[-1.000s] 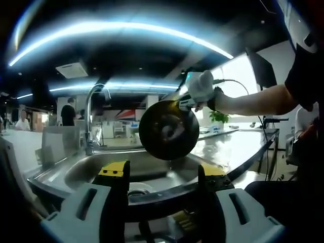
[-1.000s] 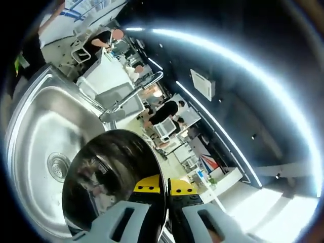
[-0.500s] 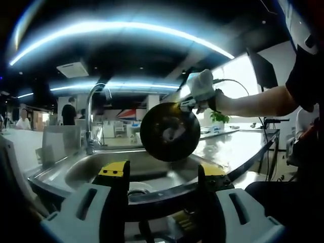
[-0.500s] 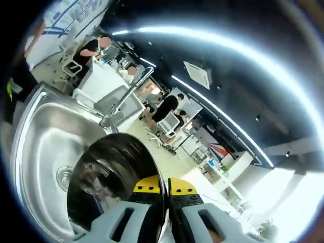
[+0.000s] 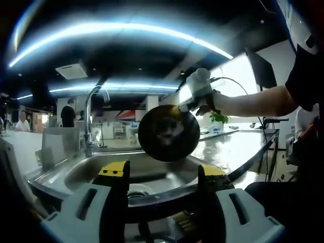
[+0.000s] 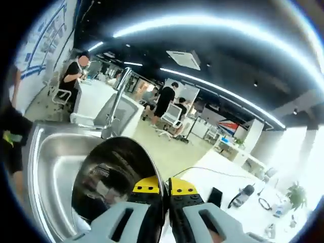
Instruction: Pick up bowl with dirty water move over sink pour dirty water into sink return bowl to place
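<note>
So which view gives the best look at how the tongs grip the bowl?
The right gripper view: the right tongs pinch the bowl by its rim, one jaw inside, one outside. The left gripper view shows the bowl's underside held over the sink.

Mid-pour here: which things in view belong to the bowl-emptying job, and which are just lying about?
Part of the job:
- bowl, rim clamped in the right tongs, tipped over the sink
- sink
- left tongs, open, holding nothing

Just lying about:
- faucet
- phone and cable on the white table
- potted plant
- people in the background
</note>
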A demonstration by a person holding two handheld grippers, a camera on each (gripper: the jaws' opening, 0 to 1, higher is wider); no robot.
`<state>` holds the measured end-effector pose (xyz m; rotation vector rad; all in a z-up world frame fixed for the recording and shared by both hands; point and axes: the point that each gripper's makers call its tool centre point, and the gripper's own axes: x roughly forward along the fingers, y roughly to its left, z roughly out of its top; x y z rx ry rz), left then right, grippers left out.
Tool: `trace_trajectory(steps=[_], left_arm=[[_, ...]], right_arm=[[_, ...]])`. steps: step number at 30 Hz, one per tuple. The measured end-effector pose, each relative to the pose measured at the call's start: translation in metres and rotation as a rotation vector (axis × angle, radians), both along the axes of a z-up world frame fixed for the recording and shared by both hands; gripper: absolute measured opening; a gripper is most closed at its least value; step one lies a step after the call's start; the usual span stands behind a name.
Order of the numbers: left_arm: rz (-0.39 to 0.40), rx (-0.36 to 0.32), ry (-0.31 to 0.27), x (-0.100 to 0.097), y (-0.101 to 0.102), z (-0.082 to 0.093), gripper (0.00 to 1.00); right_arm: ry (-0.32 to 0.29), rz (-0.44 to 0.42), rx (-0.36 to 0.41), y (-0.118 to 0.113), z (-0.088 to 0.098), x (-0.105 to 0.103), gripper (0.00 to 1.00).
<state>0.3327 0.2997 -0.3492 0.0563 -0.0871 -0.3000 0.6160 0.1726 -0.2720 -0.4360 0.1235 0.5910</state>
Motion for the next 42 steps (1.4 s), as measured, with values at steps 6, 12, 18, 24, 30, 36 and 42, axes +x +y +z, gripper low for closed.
trace_trajectory(steps=[6,12,18,24,30,36,42], left_arm=[[-0.001,0.004,-0.001,-0.002,-0.001,0.001,0.54],[-0.009,0.01,-0.004,-0.002,-0.005,0.003,0.54],[-0.015,0.009,-0.009,-0.001,-0.007,0.005,0.54],[-0.015,0.011,-0.005,-0.001,-0.007,0.003,0.54],[-0.013,0.012,-0.004,-0.001,-0.006,0.003,0.54],[-0.013,0.011,-0.002,-0.001,-0.008,0.002,0.54],[-0.007,0.008,-0.009,-0.002,-0.008,0.004,0.54]], right_arm=[[0.115,-0.023,0.086,-0.007,-0.01,0.005,0.0],[0.173,-0.029,0.114,-0.011,-0.017,0.0,0.0],[0.198,-0.044,0.131,-0.015,-0.02,-0.002,0.0],[0.269,-0.07,0.178,-0.02,-0.029,0.002,0.0],[0.42,-0.09,0.262,-0.028,-0.046,0.004,0.0],[0.409,-0.118,0.257,-0.043,-0.047,0.007,0.0],[0.466,-0.146,0.294,-0.057,-0.05,0.004,0.0]])
